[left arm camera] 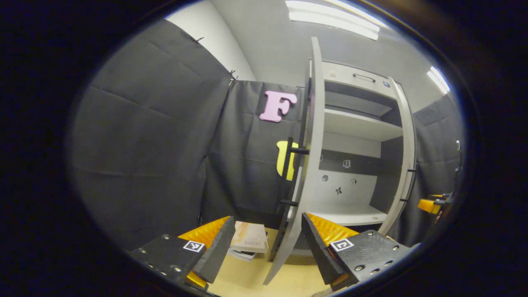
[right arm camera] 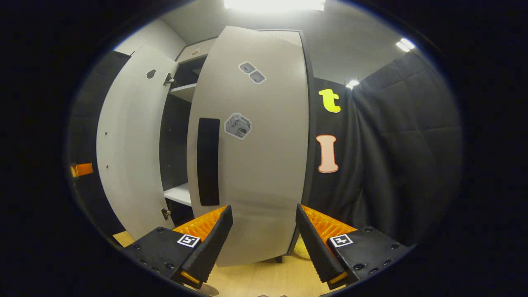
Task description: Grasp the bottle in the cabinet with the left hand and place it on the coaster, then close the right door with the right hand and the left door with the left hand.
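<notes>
The grey cabinet (left arm camera: 354, 123) stands with both doors swung out. In the left gripper view its left door (left arm camera: 308, 156) is edge-on straight ahead, black handle (left arm camera: 288, 173) on its outer face, and the bare lower shelf (left arm camera: 346, 214) lies behind it. My left gripper (left arm camera: 267, 220) is open, and the door's bottom edge runs down between its fingers without touching them. In the right gripper view the right door's outer face (right arm camera: 255, 173), with its black handle (right arm camera: 208, 161), stands close in front. My right gripper (right arm camera: 264, 208) is open and holds nothing.
A stack of books (left arm camera: 249, 239) lies on the light wooden table (left arm camera: 247, 276) left of the left door. The right door (left arm camera: 407, 152) and the other gripper (left arm camera: 431, 204) are at the far right. The left door's inner face (right arm camera: 132, 156) is on the left of the right gripper view.
</notes>
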The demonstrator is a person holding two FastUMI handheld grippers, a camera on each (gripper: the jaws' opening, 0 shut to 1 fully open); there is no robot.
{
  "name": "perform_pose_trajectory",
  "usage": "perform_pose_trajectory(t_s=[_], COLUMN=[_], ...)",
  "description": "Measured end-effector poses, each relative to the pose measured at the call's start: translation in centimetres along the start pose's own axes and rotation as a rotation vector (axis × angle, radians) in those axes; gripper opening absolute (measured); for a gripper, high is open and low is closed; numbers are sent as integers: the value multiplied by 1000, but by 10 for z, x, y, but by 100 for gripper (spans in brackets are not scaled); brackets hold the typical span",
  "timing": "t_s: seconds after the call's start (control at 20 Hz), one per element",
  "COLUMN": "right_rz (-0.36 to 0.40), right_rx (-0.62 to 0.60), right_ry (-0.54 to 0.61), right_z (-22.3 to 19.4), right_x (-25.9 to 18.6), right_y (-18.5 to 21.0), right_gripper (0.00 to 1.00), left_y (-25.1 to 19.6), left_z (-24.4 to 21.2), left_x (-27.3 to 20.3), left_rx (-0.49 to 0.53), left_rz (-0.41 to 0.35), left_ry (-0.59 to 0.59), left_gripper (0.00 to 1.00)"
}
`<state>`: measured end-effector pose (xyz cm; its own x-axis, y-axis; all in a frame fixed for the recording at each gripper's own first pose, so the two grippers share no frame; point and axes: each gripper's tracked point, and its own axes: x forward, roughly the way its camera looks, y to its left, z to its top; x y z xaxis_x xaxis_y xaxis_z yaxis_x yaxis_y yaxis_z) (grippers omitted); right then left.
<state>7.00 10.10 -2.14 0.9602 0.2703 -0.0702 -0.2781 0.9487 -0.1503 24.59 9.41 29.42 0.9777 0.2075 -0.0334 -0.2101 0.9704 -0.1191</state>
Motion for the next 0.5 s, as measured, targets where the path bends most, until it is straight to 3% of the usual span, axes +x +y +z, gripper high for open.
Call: perform_pose_trajectory(t_s=[0.25,0.5], right_rz=[-29,-68], right_rx=[77,65], right_ry=[94,108], right_z=[-32,-40], right_x=[-15,-25], right_y=[-15,-33], right_gripper=[98,98], left_y=[43,44], left_z=[26,38], left_x=[45,94], left_rx=[-11,-31], left_rz=[3,-69], left_ry=[-8,7], left_gripper=[94,94])
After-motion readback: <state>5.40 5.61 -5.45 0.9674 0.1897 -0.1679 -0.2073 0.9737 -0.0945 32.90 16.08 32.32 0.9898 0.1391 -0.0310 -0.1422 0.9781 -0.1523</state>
